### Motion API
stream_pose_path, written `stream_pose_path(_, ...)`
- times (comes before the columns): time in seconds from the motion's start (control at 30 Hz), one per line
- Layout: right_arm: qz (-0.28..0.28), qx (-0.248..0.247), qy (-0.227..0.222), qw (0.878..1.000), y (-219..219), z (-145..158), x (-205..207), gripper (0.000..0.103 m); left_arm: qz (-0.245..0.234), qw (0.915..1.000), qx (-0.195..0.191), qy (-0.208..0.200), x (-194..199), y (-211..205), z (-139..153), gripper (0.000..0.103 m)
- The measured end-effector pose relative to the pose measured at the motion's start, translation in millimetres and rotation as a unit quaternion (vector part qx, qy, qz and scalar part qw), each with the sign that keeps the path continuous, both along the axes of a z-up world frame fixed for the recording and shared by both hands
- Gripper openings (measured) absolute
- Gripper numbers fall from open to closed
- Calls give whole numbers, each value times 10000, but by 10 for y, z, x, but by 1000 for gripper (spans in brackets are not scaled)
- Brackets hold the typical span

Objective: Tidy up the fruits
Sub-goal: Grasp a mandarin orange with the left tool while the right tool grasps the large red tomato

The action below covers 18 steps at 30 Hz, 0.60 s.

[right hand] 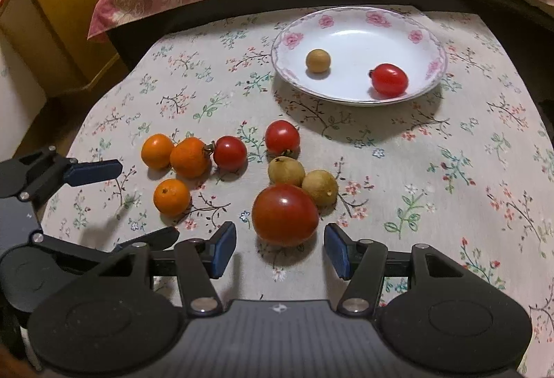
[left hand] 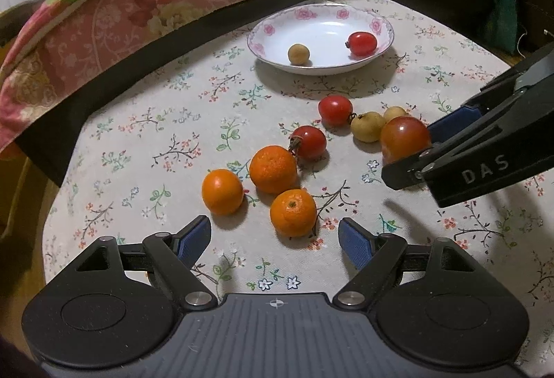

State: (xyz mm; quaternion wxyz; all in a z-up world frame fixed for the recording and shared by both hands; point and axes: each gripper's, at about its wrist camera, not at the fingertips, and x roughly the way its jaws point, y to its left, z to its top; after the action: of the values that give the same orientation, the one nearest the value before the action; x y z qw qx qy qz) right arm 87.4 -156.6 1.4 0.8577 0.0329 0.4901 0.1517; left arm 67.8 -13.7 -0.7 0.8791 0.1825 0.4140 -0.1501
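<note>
Your right gripper (right hand: pixel 280 248) is spread wide around the large glossy red tomato (right hand: pixel 285 214), pads not touching it; two matte tan round fruits (right hand: pixel 320 187) crowd just behind. Your left gripper (left hand: pixel 274 237) is likewise open, empty, beside three dimpled orange citrus fruits (left hand: pixel 293 212). Two small red tomatoes (right hand: pixel 230 153) lie between the groups. Bare floral tablecloth (right hand: pixel 432 177) separates them from the rose-rimmed white ceramic dish (right hand: pixel 360 14), holding one tomato and one tan fruit.

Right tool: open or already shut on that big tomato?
Open. In the right wrist view the right tool has its blue pads apart, flanking the big tomato with visible gaps on both sides.
</note>
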Motion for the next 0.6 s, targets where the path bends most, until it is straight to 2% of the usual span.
stream_pose_path(0.2, 134, -220, -69, 9996, 101, -43, 78, 54, 77, 10000, -37, 37, 91, -17, -35, 85)
stream_pose_path(0.27, 129, -284, -79, 9995, 108, -58, 95, 47, 115, 9999, -82, 75, 124, -19, -49, 84)
stream_pose_path(0.33, 134, -338, -98, 9993, 100, -64, 94, 43, 150, 9998, -102, 114, 155, -21, -67, 79)
stream_pose_path(0.47, 181, -392, -114, 9990, 107, -57, 88, 42, 195, 9993, -243, 217, 211, -26, -80, 71)
stream_pose_path(0.6, 227, -424, -105, 9988, 103, -47, 66, 42, 221, 9988, -349, 265, 227, -30, -74, 54)
